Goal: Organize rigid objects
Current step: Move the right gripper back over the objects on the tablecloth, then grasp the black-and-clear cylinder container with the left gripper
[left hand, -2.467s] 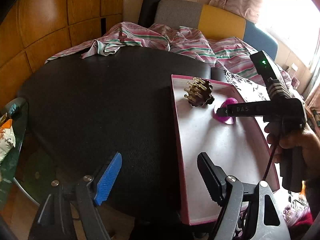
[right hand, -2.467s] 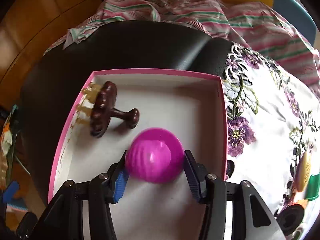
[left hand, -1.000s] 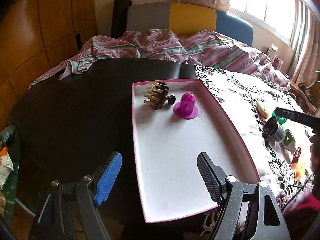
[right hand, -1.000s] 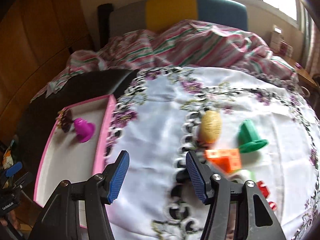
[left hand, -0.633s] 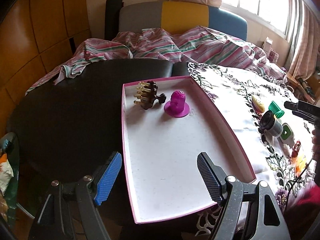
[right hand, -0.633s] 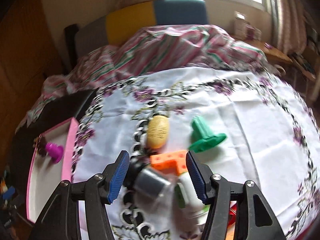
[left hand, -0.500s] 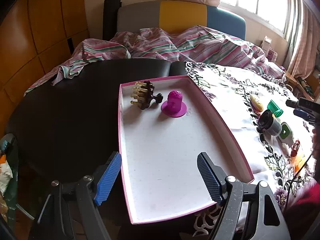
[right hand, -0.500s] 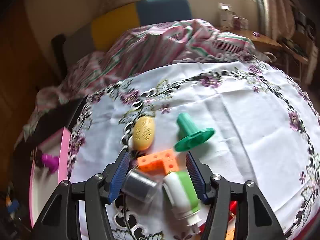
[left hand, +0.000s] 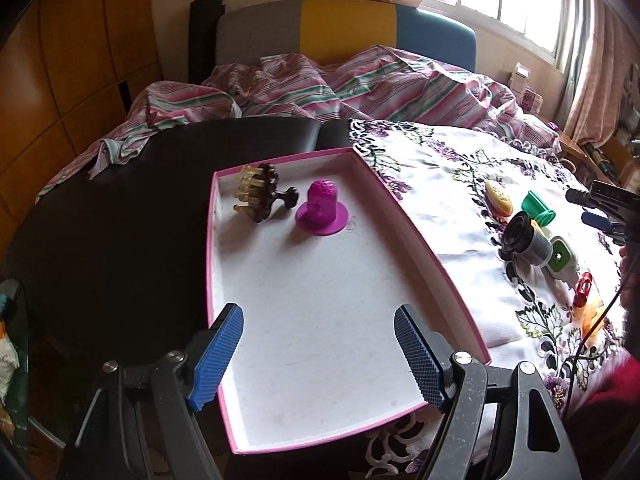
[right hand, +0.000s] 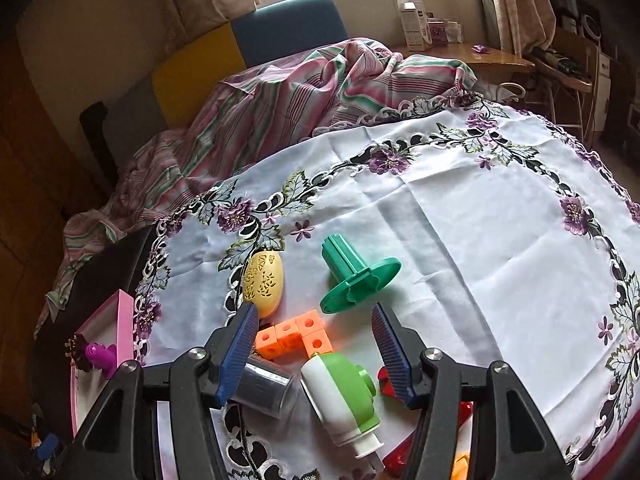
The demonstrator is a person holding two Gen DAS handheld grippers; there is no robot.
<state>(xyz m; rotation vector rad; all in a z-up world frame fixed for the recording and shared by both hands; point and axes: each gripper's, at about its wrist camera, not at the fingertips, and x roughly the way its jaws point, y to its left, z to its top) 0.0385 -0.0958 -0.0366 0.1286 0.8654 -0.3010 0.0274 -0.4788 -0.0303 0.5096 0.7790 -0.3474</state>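
Note:
The pink-rimmed white tray (left hand: 420,236) holds a brown spiked brush (left hand: 262,196) and a magenta dome piece (left hand: 322,210) at its far end. My left gripper (left hand: 318,354) hangs open over the tray's near end, nothing between its fingers. My right gripper (right hand: 314,350) stands open above a cluster on the flowered cloth: an orange block piece (right hand: 294,334), a green-and-white cylinder (right hand: 344,394), a grey clear-lidded jar (right hand: 266,388), a yellow egg shape (right hand: 264,282) and a green flanged piece (right hand: 356,276). The orange blocks lie between its fingers, untouched.
A red piece (right hand: 386,384) lies under the right finger. The black tabletop (left hand: 120,216) spreads left of the tray. Striped bedding (left hand: 320,84) is piled at the back, with a multicoloured chair (left hand: 344,32) behind. The white embroidered cloth (right hand: 480,216) stretches to the right.
My right gripper swung right from the tray side to the toy cluster and rolled; the toys now sit right under its fingers. The left view shifted slightly, the tray sliding left in it.

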